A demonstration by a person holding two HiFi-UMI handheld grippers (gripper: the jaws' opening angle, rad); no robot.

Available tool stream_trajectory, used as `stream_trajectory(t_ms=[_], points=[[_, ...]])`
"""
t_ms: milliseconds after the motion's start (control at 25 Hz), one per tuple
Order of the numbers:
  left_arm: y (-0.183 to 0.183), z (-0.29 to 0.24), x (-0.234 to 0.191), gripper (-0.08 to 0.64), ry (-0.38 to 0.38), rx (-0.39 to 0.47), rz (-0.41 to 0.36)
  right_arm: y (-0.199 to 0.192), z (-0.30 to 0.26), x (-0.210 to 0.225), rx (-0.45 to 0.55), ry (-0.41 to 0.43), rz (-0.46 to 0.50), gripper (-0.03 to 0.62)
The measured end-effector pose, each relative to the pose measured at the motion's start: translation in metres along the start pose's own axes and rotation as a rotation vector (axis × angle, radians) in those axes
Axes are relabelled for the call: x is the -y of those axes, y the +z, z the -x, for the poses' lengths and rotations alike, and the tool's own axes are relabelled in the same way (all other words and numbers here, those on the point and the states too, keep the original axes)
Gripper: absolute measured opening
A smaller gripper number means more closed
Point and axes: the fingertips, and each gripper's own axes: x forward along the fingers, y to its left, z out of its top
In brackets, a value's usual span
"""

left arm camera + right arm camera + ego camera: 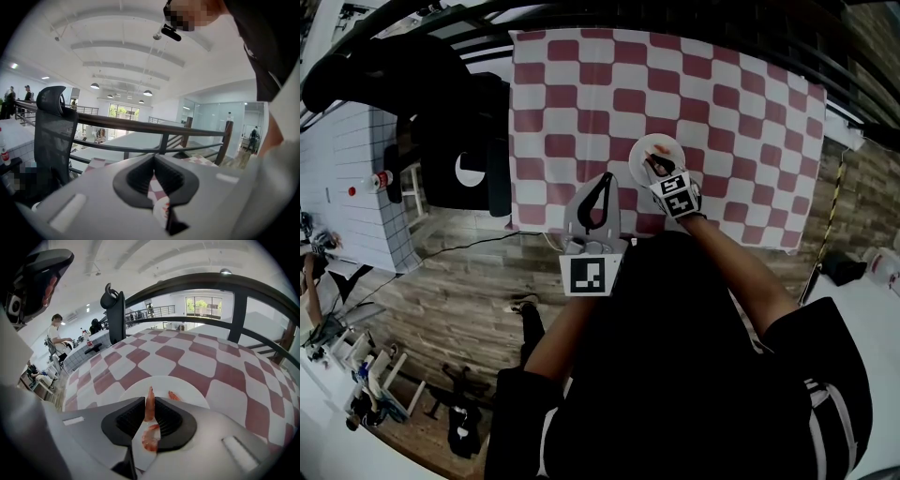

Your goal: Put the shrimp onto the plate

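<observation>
On the checked counter [722,103], seen from the head, a white plate [667,143] sits under the right gripper [655,168], and the left gripper [606,178] is just beside it. Up close, the left fingers [140,176] are pressed together with nothing in them. The right fingers [129,420] pinch one shrimp [149,405] over the plate [192,392], where a second shrimp [173,395] lies.
</observation>
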Motion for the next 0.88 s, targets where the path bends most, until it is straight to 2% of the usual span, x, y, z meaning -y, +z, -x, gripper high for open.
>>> stream_trajectory(t_ms=[480, 680, 880], points=[[-0.002, 0.002, 0.0, 0.009, 0.001, 0.01, 0.037, 0.0, 0.002, -0.002, -0.015, 0.054, -0.018, 0.076], [-0.002, 0.003, -0.002, 0.009, 0.003, -0.011, 0.024, -0.003, 0.005, 0.001, -0.019, 0.059, -0.022, 0.086], [0.002, 0.004, -0.003, 0.009, 0.005, 0.018, 0.029, 0.011, 0.008, 0.003, 0.012, 0.058, -0.023, 0.083]])
